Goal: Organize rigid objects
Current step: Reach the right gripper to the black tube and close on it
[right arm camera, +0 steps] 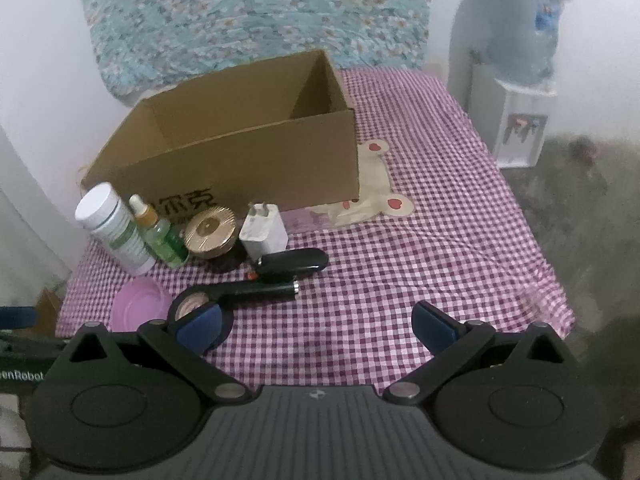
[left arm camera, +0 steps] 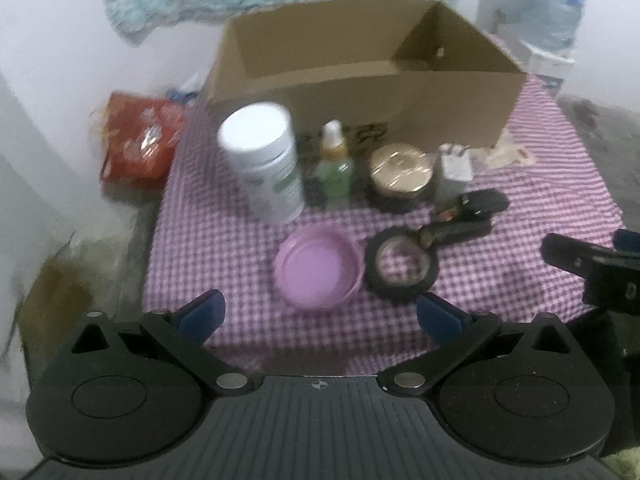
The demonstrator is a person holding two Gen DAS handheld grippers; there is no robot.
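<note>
Cardboard box (right arm camera: 240,152) at cloth's (right arm camera: 440,240) left edge, bare cloth rightward, both grippers' jaws spread, empty

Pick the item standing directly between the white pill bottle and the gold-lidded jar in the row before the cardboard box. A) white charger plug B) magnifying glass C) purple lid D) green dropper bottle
D: the green dropper bottle stands upright between the white pill bottle and the gold-lidded jar.

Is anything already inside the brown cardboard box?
No, the brown cardboard box shows only bare inner walls in the right wrist view, though its floor is hidden.
</note>
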